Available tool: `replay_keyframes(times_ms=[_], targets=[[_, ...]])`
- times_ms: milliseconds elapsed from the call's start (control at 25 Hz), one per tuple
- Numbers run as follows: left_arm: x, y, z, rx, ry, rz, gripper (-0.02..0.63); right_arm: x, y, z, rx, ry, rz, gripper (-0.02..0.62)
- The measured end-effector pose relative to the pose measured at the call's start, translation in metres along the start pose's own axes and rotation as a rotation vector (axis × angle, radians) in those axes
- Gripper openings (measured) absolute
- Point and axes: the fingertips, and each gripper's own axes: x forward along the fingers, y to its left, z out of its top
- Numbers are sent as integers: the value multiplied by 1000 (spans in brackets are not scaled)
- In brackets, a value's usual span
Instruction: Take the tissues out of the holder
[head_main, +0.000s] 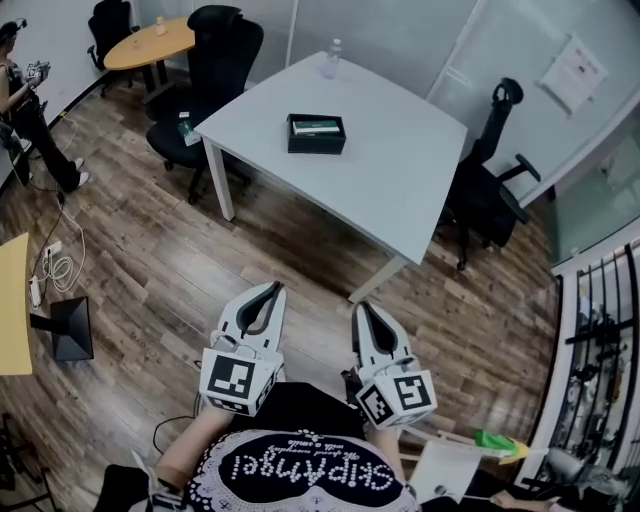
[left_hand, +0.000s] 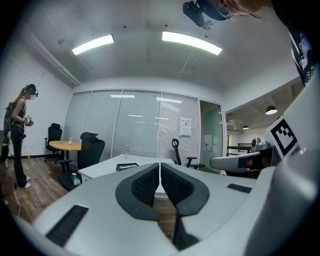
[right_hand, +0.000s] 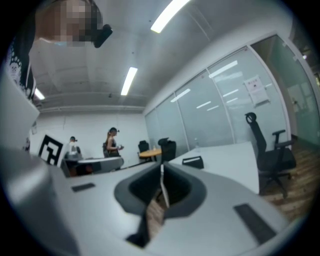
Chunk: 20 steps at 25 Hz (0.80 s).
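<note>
A black tissue holder (head_main: 316, 133) with white tissues showing in its top sits on the white table (head_main: 400, 170), well ahead of me. Both grippers hang over the wooden floor short of the table, side by side and pointing toward it. My left gripper (head_main: 275, 288) is shut with nothing between its jaws. My right gripper (head_main: 362, 308) is shut too and holds nothing. In the left gripper view the holder (left_hand: 127, 166) shows small, just left of the shut fingertips (left_hand: 160, 164). In the right gripper view the holder (right_hand: 193, 162) lies right of the fingertips (right_hand: 161, 167).
A clear bottle (head_main: 332, 58) stands at the table's far edge. Black office chairs flank the table at left (head_main: 215, 70) and right (head_main: 490, 180). A round wooden table (head_main: 150, 42) is far left, near a standing person (head_main: 25, 110). Cables (head_main: 60, 265) lie on the floor.
</note>
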Motion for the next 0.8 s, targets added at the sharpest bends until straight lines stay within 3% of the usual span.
replay_keyframes(times_ms=[360, 800], targets=[[32, 36, -7, 15, 20, -18, 37, 41, -16, -4, 41, -7, -57, 35], [44, 71, -8, -12, 22, 38, 37, 83, -9, -8, 42, 24, -14, 35]])
